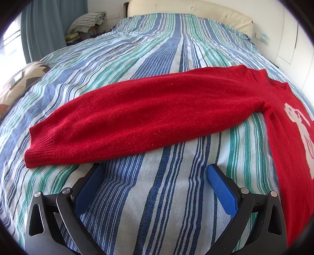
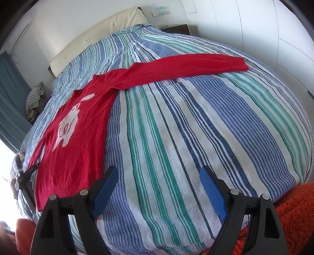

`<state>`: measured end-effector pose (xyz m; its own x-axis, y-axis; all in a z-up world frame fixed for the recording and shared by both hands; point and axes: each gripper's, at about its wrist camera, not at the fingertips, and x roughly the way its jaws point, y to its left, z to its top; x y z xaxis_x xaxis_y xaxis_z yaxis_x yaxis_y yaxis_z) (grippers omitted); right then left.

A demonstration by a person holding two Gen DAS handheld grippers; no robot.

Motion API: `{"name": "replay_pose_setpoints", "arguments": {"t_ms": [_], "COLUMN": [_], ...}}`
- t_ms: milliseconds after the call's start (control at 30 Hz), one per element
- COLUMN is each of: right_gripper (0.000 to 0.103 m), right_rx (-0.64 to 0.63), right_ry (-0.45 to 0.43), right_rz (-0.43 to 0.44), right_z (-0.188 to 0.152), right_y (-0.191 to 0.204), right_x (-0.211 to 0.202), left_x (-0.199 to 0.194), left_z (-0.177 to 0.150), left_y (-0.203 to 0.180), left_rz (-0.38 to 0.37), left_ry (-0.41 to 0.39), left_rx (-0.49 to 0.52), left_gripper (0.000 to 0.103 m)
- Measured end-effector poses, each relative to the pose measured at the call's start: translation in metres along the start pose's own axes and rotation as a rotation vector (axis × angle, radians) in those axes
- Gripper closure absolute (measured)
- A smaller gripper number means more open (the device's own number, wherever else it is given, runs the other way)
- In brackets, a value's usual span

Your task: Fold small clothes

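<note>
Flanking red sweater, bare striped bedspread

Red sweater flat on bed, sleeves spread, white motif up.

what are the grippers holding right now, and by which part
Nothing. The left gripper and right gripper are both open over the bedspread, with the red sweater lying flat and ungripped.

A blue, green and white striped bedspread covers the bed and fills most of both views. A cream headboard runs along the top. A teal curtain hangs at upper left, beside a checked cloth bundle. An orange rug shows at lower right.
</note>
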<state>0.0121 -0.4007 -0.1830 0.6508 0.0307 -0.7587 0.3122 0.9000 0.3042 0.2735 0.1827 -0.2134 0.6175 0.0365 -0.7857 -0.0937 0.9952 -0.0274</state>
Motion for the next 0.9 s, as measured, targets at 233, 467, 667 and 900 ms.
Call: {"name": "replay_pose_setpoints", "arguments": {"t_ms": [233, 467, 667, 900], "right_gripper": [0.019, 0.019, 0.019, 0.019], "right_rx": [0.015, 0.005, 0.019, 0.045], "right_ry": [0.001, 0.008, 0.004, 0.002], "right_rz": [0.000, -0.007, -0.002, 0.005], "right_z": [0.0014, 0.0008, 0.0012, 0.0022], "right_y": [-0.0031, -0.0015, -0.0040, -0.0098], "right_x": [0.0007, 0.0025, 0.0017, 0.0009], "left_x": [0.0000, 0.0000, 0.0000, 0.0000], "left_z": [0.0001, 0.0001, 0.0001, 0.0001], "left_y": [0.0005, 0.0009, 0.0006, 0.0004], "left_rz": [0.000, 0.000, 0.000, 0.000], "left_ry": [0.000, 0.000, 0.000, 0.000], "left_rx": [0.000, 0.000, 0.000, 0.000], "left_gripper": [0.000, 0.000, 0.000, 0.000]}}
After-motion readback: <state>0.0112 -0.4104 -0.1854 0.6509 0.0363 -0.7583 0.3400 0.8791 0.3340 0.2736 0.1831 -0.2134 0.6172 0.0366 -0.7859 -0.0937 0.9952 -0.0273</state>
